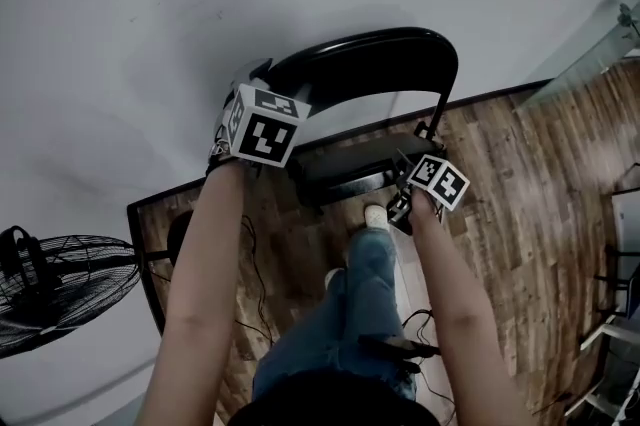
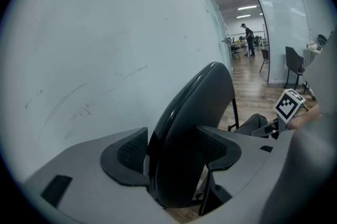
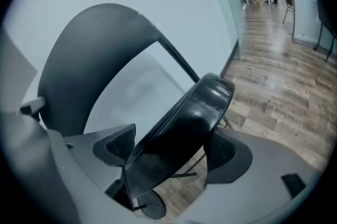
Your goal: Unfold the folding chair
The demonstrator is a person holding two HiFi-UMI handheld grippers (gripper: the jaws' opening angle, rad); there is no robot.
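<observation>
A black folding chair stands by the white wall. Its curved backrest [image 1: 370,54] is at the top and its seat [image 1: 345,169] below it, tilted. My left gripper [image 1: 260,82] holds the backrest's left end. In the left gripper view the backrest [image 2: 195,123] fills the gap of my left gripper [image 2: 176,157], with both pads against it. My right gripper [image 1: 408,164] is at the seat's right front edge. In the right gripper view the glossy seat [image 3: 184,128] lies slantwise between the pads of my right gripper [image 3: 168,152], which touch it on both sides. The backrest [image 3: 89,54] rises behind.
A black floor fan [image 1: 50,289] stands at the left. The person's jeans leg and pale shoe [image 1: 375,214] are just in front of the chair, with cables [image 1: 415,324] on the wood floor. A glass partition, another dark chair [image 2: 294,62] and a distant person [image 2: 249,39] are beyond.
</observation>
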